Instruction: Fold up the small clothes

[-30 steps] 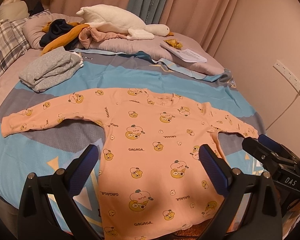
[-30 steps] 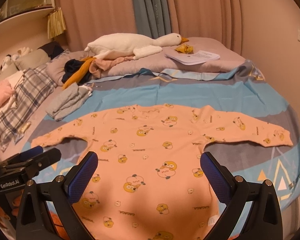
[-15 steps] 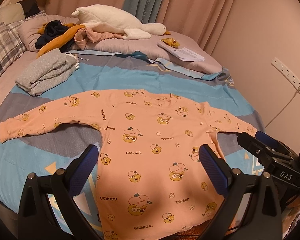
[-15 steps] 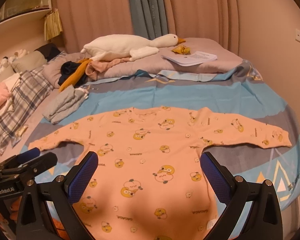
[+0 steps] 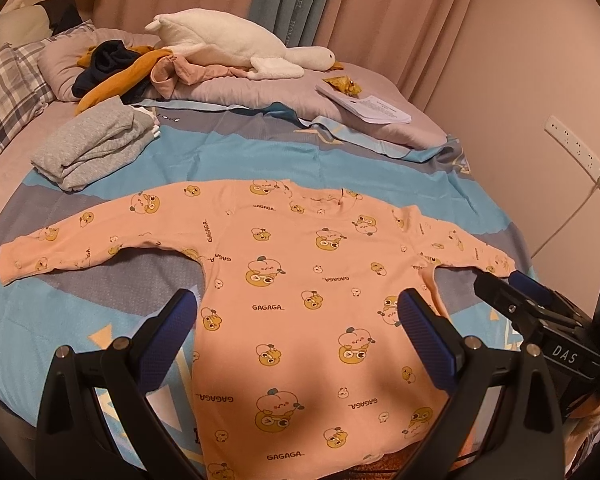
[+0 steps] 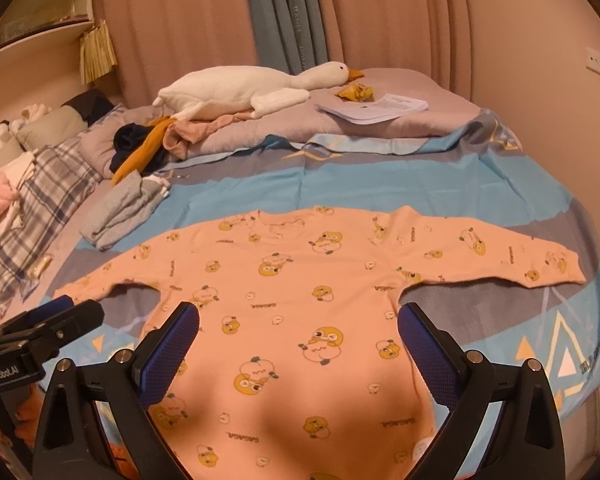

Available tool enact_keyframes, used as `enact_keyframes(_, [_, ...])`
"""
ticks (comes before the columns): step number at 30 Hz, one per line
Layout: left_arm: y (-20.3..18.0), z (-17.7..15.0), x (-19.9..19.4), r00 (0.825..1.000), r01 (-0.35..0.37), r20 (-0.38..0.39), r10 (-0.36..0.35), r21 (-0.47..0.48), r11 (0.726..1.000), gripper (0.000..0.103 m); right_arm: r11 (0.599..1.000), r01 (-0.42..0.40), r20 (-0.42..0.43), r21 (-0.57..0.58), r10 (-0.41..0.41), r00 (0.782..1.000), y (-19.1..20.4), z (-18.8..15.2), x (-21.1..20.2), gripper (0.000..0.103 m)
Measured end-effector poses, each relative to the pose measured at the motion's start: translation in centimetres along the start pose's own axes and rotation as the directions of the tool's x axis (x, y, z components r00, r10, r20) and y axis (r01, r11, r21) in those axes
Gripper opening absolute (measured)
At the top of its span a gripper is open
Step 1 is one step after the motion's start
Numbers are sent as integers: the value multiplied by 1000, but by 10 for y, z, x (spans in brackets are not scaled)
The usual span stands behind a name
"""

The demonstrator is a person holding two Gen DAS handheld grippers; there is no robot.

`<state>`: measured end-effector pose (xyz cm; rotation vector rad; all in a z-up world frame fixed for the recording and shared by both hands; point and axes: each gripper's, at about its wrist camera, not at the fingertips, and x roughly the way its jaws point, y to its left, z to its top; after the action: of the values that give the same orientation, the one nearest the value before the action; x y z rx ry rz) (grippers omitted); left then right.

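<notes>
Peach long-sleeved child's top printed with yellow cartoon ducks and "GAGAGA" lettering [image 5: 300, 280] lies flat on the blue-and-grey patterned bedsheet [image 5: 260, 156], both sleeves spread out sideways, neckline on its far edge, hem on its near edge.

Left gripper [image 5: 298, 316]: blue-padded fingers spread wide, nothing between them, hovering over the top's lower body. No contact visible.

Right gripper [image 6: 298, 320]: fingers likewise wide apart and empty, above the top's lower body. In the left wrist view its black body shows just beside the cuff of the top's right sleeve.

Beyond the top's left sleeve: folded grey knit garment [image 5: 92, 148] on the sheet. Further behind the top: heap of dark navy, mustard and pink clothes [image 5: 140, 72] on the lilac quilt, white plush goose [image 5: 236, 44] lying across it. Behind the top's right shoulder: stack of printed white paper sheets [image 5: 364, 108].
</notes>
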<state>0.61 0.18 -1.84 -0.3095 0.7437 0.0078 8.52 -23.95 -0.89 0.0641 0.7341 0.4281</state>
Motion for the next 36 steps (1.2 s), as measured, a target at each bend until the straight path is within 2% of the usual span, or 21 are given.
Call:
enact_keyframes(8, [-4,-5,-12,1000,-6,12,6,-4,1000,100,1000,-15,20,4,15,1000,-3,-4,-8,98])
enact_keyframes(15, [-3,-6,-15,1000,17,19,-17,0,1000,100,1000,-8,33,14,8,999,-6,-2,-7,97])
enact_keyframes(18, [0,-3,-3,999,36,5,-36,-6,999,100,999,-15,27,49,14,1000,-13,3,-3,90])
enact_keyframes(21, [2,-1,21,998,40,-46,-41,-15,999,98,990,-40,15,132,39,999,-36,11,5,83])
enact_keyframes(24, [1,-3,45,992,50,-114,-53,-28,998,91,970,-42,14,241,40,999,-73,19,12,77])
enact_keyframes(28, [2,-12,71,979,68,-187,-76,-51,996,82,927,4,32,376,-18,999,-136,25,15,67])
enact_keyframes(31, [1,-21,90,969,35,-243,-47,-52,998,72,868,36,21,496,-53,998,-190,20,20,60])
enact_keyframes(36, [-3,-31,106,955,22,-294,-33,-42,999,71,760,165,-48,629,-174,984,-270,2,29,58])
